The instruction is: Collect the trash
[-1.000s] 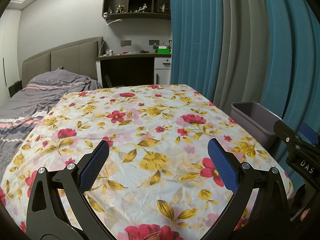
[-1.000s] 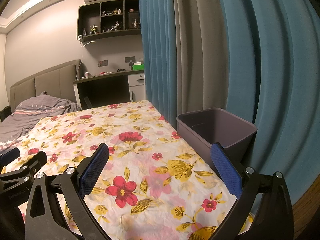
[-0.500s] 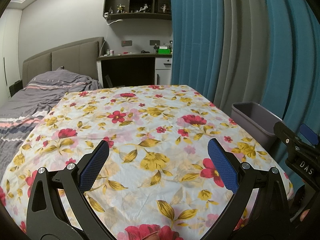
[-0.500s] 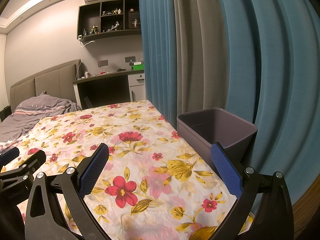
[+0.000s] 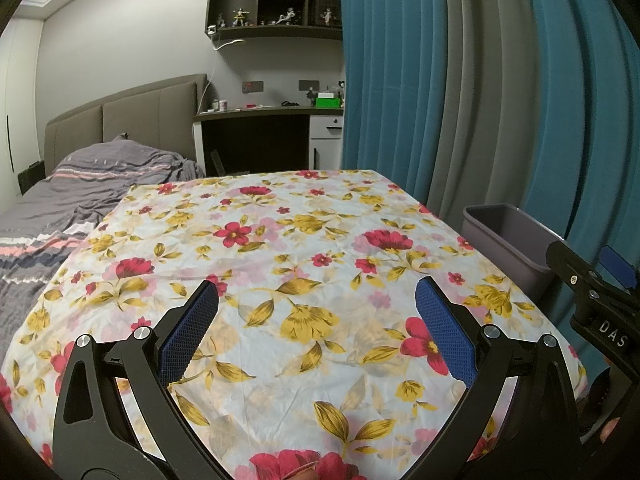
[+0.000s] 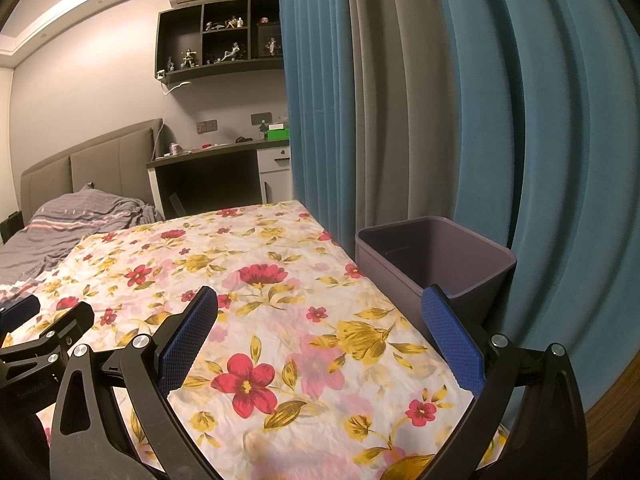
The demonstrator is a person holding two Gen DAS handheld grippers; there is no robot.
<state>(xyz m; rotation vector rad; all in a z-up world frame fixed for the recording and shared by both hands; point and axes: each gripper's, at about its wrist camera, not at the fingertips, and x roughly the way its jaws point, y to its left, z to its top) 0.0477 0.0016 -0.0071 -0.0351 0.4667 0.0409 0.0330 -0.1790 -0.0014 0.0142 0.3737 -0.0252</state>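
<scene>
Both the left gripper [image 5: 316,304] and right gripper [image 6: 320,312] hover spread wide, holding nothing. No trash shows on the floral-clothed table [image 5: 304,240]. A careless sweep could knock the grey plastic bin [image 6: 436,256] at its right edge.

Both wrist views sit low over the near edge of the floral cloth [image 5: 312,240], facing the desk [image 6: 224,152]. Right view nearer the bin [image 6: 436,256]; both share cloth, bin, curtains.

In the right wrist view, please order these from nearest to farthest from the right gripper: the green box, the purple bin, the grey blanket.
From the right gripper:
1. purple bin, just ahead on the right, beside the table.
2. grey blanket, on the bed, far left.
3. green box, on the desk at the back.
</scene>
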